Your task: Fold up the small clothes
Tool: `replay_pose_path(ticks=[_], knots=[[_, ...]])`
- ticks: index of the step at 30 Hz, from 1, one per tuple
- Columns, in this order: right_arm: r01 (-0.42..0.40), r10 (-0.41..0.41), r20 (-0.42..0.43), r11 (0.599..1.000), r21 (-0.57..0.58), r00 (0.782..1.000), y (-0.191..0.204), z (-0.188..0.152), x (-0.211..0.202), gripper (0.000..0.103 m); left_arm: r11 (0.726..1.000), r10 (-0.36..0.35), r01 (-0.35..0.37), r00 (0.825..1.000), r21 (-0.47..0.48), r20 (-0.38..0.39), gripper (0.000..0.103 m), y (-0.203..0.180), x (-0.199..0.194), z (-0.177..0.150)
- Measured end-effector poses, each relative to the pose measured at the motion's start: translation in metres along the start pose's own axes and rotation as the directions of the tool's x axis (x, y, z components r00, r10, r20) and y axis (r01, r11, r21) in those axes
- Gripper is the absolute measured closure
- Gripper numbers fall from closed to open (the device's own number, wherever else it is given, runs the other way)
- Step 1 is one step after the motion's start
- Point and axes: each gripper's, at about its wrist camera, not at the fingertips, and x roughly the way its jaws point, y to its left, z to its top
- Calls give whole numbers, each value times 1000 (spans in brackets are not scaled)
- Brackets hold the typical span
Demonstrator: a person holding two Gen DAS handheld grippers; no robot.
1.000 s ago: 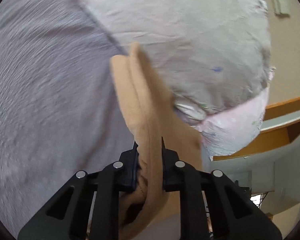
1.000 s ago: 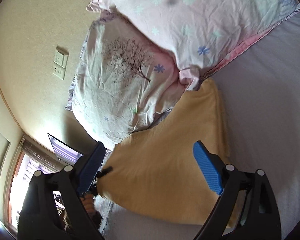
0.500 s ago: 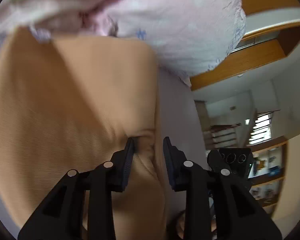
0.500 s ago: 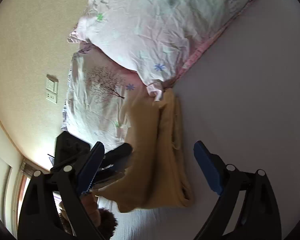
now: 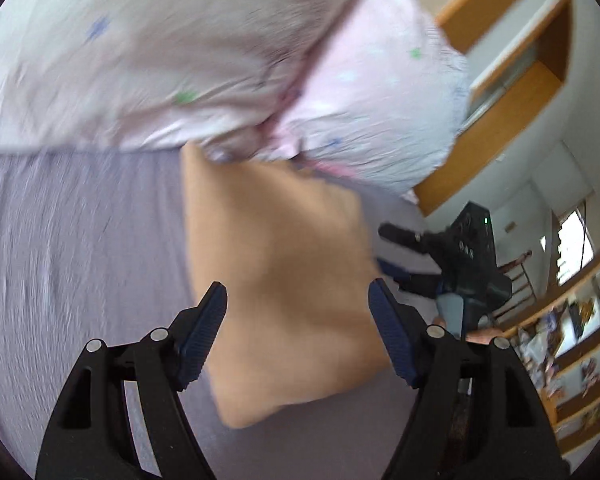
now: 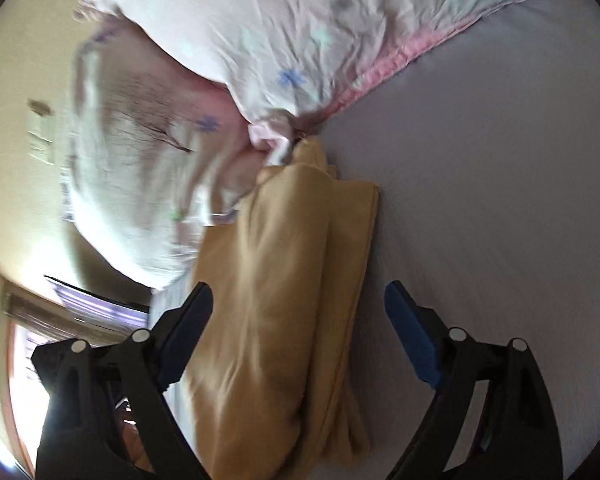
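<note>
A tan folded garment (image 5: pixel 280 280) lies on the grey-lilac bedsheet (image 5: pixel 80 248), its far end against the pillows. My left gripper (image 5: pixel 298 316) is open and empty, its jaws spread above the garment. In the right wrist view the same garment (image 6: pixel 292 280) lies folded in layers. My right gripper (image 6: pixel 298 316) is open and empty, hovering over the garment's near part. The right gripper also shows in the left wrist view (image 5: pixel 444 252), beyond the garment's right edge.
Two pale pink floral pillows (image 5: pixel 220 60) lie at the head of the bed, also in the right wrist view (image 6: pixel 300 32). A wooden headboard ledge (image 5: pixel 500 92) and bookshelves (image 5: pixel 572 344) stand to the right. A wall switch (image 6: pixel 40 132) is on the wall.
My left gripper has opened and let go of the tan garment, which now lies folded on the sheet. Both grippers have shifted over it.
</note>
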Motion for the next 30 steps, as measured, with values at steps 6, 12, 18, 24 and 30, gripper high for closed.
replay_pose_path(ticks=[6,12,18,24,30], knots=[[10,-8,28,994,-106,1000,19,18,18,85,994,15,-19,999,-104,-42,30,30,26,4],[121,-112,67,982,-145,991,17,34,21,65,986,-8,1,999,-166,-36,30,38,43,15],[-5,7,35,997,-78,999,-1,6,-14,24,979,-32,13,996,-206,-87,28,45,67,16],[-198,250,68,879,-433,966,65,-59,-66,38,987,-33,21,997,-158,-75,28,40,64,11],[61,-148,-138,866,-496,979,60,-97,-5,41,991,-25,14,996,-132,-80,28,35,59,6]])
